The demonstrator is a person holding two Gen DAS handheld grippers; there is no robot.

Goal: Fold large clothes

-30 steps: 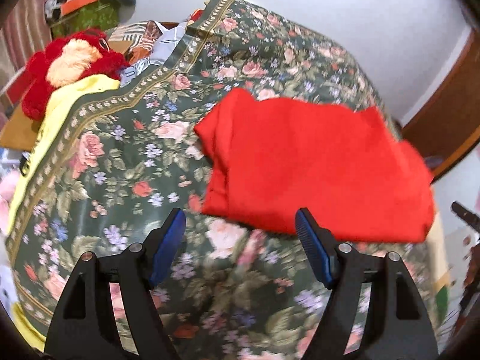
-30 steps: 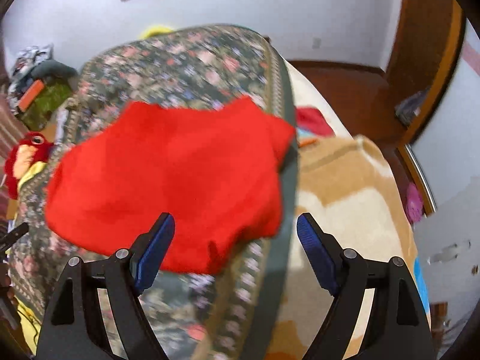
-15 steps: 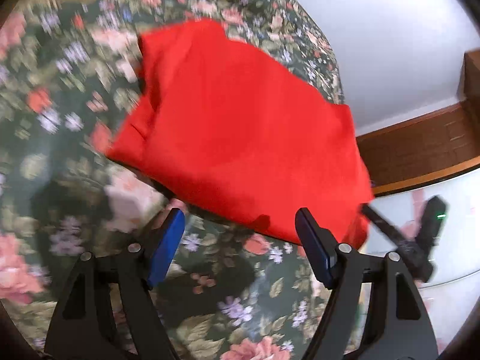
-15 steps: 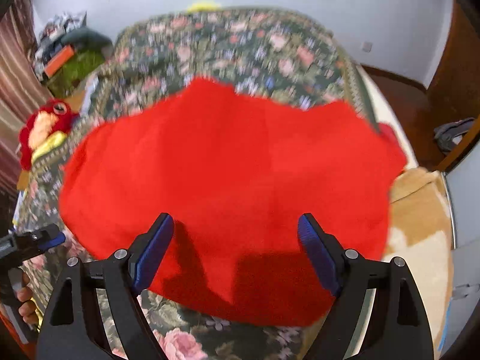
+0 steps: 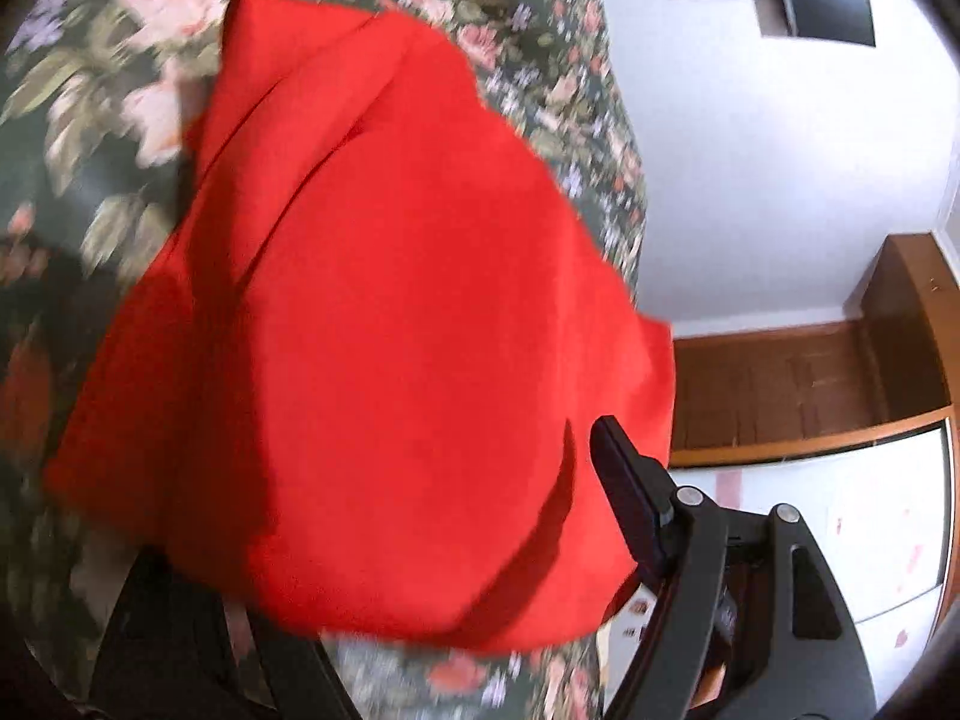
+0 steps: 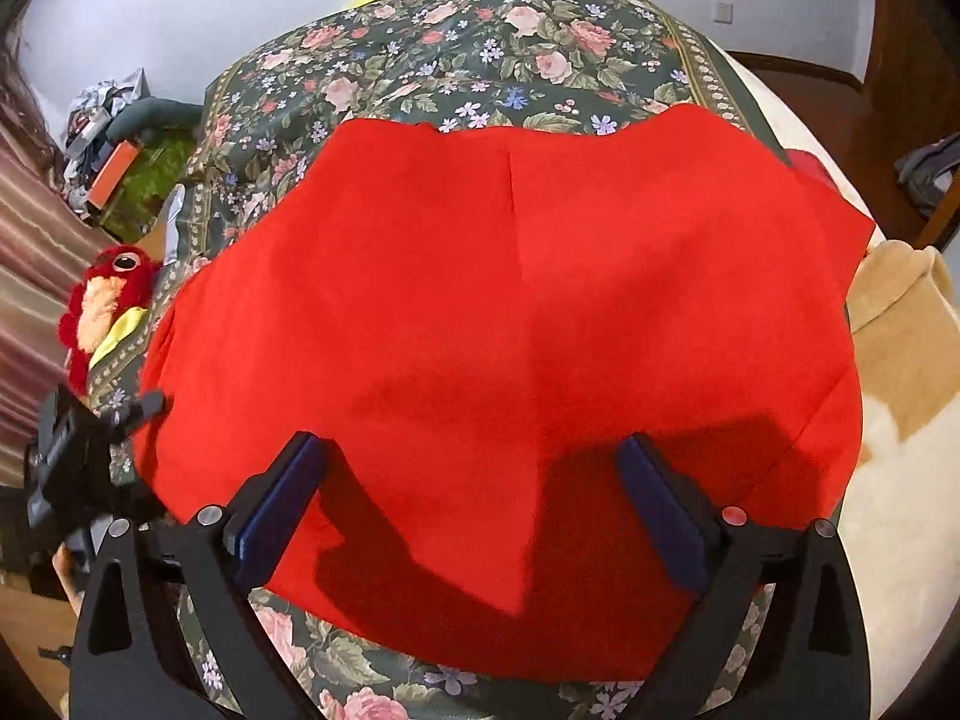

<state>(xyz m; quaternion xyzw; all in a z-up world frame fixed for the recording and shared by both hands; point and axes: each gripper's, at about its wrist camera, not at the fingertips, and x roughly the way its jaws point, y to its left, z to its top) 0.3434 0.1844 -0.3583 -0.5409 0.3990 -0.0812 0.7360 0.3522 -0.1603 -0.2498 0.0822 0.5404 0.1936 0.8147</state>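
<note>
**Right-wrist view: both grippers closing in on the near edge of the red garment**

Right-wrist view shows the red garment lying partly folded on the floral bedspread, its near hem just beyond the right gripper. That gripper's jaws have just been opening and stand wide apart above the cloth, the pads pressing on nothing. Off to the left, the left gripper sits at the garment's other near corner, beside a red plush toy.

From the left wrist, the garment fills the frame; one left finger shows clear of the cloth, while the other is hidden under the red edge. The left jaws appear apart, with the hem seemingly passing between them, not pinched.

The step in hand looks like taking the near edge for another fold. To do it well, each gripper should probably pinch every layer at its corner, at matching spots along the hem. Lifting both together would keep the fold line straight. Catching the bedspread with the cloth is the likely mistake.
</note>
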